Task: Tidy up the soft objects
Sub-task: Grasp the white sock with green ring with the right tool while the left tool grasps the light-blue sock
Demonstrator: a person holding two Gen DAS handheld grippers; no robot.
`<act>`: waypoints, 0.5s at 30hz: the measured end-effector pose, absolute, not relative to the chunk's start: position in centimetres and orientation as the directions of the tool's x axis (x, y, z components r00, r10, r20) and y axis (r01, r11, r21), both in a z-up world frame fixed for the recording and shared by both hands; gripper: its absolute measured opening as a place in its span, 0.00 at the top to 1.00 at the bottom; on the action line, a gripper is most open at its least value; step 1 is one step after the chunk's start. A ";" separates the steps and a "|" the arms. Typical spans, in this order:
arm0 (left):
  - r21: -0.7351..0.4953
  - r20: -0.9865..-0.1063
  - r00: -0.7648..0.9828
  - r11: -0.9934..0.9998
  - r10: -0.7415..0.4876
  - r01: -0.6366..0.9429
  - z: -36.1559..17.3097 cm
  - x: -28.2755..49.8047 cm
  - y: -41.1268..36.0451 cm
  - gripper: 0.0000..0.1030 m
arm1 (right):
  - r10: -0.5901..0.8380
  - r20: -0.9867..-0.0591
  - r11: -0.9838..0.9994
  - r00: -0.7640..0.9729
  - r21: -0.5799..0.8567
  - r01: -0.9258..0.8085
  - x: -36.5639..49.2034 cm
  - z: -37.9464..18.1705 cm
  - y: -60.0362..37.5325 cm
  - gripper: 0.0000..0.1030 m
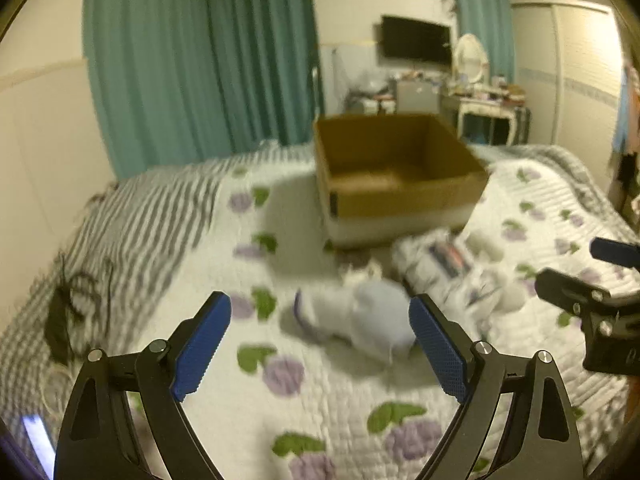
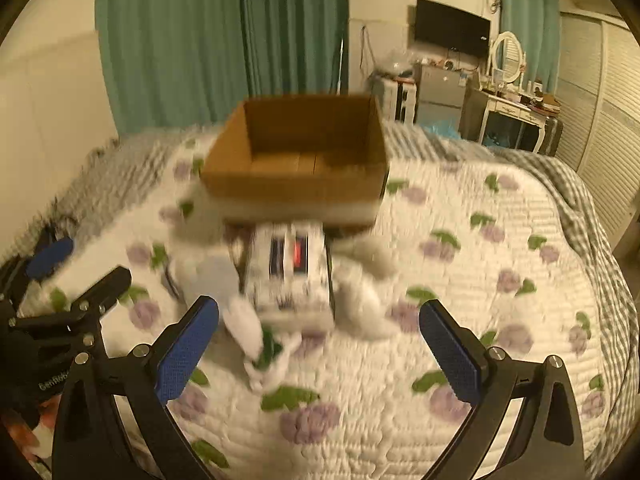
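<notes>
Soft toys (image 1: 360, 316) and a white pack (image 2: 292, 272), blurred, lie just before the open cardboard box (image 1: 396, 176) on my quilted floral bed (image 2: 480, 280); both my hand-held grippers (image 1: 320, 340) (image 2: 320, 344) spread, empty.

The cardboard box (image 2: 298, 160) stands open-topped on the bed (image 2: 500, 280), nothing above it. A cluster of soft things (image 2: 288, 280) (blurred) lies just before its near wall. Bare quilt stretches to the right and in front.
</notes>
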State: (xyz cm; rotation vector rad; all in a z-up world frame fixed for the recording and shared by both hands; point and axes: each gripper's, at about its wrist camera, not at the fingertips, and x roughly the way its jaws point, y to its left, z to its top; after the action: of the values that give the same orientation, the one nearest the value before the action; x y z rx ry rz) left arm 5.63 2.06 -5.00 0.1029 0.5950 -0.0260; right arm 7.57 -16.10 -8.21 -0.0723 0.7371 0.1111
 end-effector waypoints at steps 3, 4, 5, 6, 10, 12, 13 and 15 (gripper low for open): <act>0.091 -0.587 0.809 0.996 0.036 0.022 -7.6 5.1 1.8 0.11 | 0.089 -0.713 0.990 0.696 -0.013 -0.140 7.8 -11.3 -16.3 0.03; 0.096 -0.594 0.804 0.995 0.029 0.035 -8.2 5.0 1.5 0.11 | 0.103 -0.728 0.989 0.678 0.005 -0.145 8.0 -12.3 -16.3 0.04; 0.112 -0.593 0.804 0.993 0.030 0.046 -8.8 4.9 1.2 0.11 | 0.118 -0.736 0.988 0.666 0.018 -0.155 8.2 -12.8 -16.3 0.07; 0.131 -0.591 0.806 0.991 0.043 0.043 -9.4 4.8 1.1 0.11 | 0.129 -0.742 0.986 0.657 0.024 -0.167 8.3 -13.3 -16.1 0.08; 0.144 -0.619 0.783 0.989 0.059 0.040 -11.4 4.8 1.7 0.11 | 0.151 -0.766 0.973 0.624 0.006 -0.229 8.9 -14.8 -14.5 0.12; 0.151 -0.632 0.771 0.988 0.075 0.028 -12.2 4.8 2.2 0.11 | 0.177 -0.780 0.967 0.600 0.025 -0.253 9.4 -15.6 -13.8 0.21; 0.150 -0.641 0.763 0.988 0.081 0.022 -12.5 4.9 2.5 0.11 | 0.182 -0.786 0.966 0.591 0.030 -0.258 9.7 -16.0 -13.5 0.24; 0.124 -0.660 0.748 0.992 0.074 0.011 -12.8 5.2 3.1 0.11 | 0.200 -0.790 0.963 0.580 0.049 -0.265 10.3 -16.6 -13.0 0.36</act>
State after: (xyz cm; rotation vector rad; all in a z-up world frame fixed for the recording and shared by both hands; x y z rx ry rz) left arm 5.20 3.12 -12.79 0.1231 0.7253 0.0343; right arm 10.31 -13.00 -16.57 -0.0767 0.9131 0.2716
